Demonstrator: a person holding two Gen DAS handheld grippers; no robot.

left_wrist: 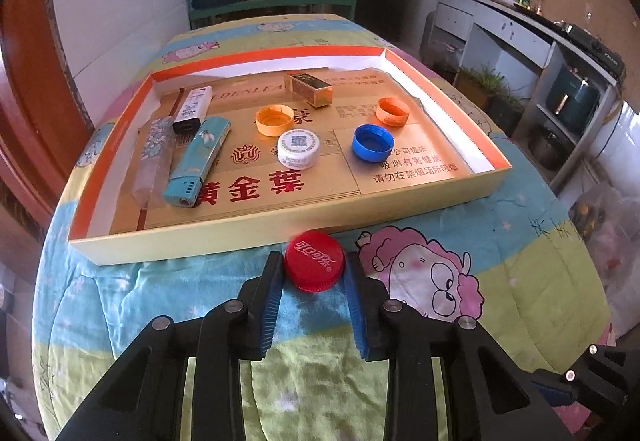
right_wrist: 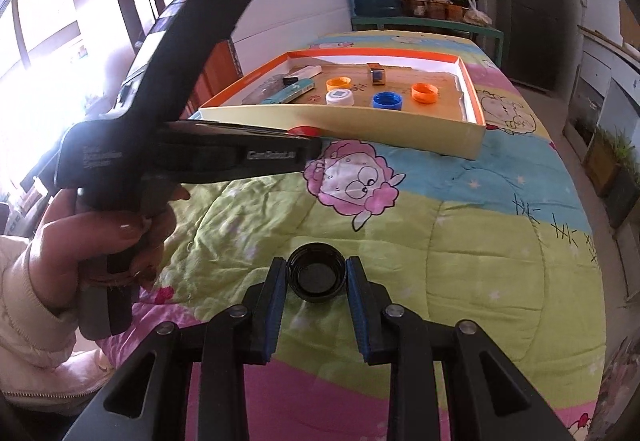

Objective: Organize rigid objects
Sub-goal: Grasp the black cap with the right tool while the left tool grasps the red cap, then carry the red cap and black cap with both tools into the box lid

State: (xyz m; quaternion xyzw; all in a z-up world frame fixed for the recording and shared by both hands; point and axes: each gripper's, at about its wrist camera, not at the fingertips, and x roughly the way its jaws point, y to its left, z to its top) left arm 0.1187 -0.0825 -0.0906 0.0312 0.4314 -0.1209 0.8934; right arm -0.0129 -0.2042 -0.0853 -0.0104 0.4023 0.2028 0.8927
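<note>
**Two caps gripped, tray waiting**

We have the left gripper [left_wrist: 314, 269] with its jaws clamped on a red cap [left_wrist: 315, 261], top side up, just in front of the near wall of the tray [left_wrist: 280, 229]. The right gripper [right_wrist: 316, 277] has its jaws closed on a black cap [right_wrist: 316, 277], open side up, over the quilt [right_wrist: 480, 241], well short of the tray.

Already in the tray: two orange caps [left_wrist: 274, 120], a white cap [left_wrist: 299, 150], a blue cap [left_wrist: 373, 142], three lighters [left_wrist: 197, 163] at the left and a small gold box [left_wrist: 309, 88] at the back.

Handling, as we judge it: the caps are light, stiff plastic with ribbed sides. Holding them across the rim works; squeezing harder could pop one out. The quilt is soft and lumpy, so a dropped cap could roll. Next, we think, each goes beside the other caps.
</note>
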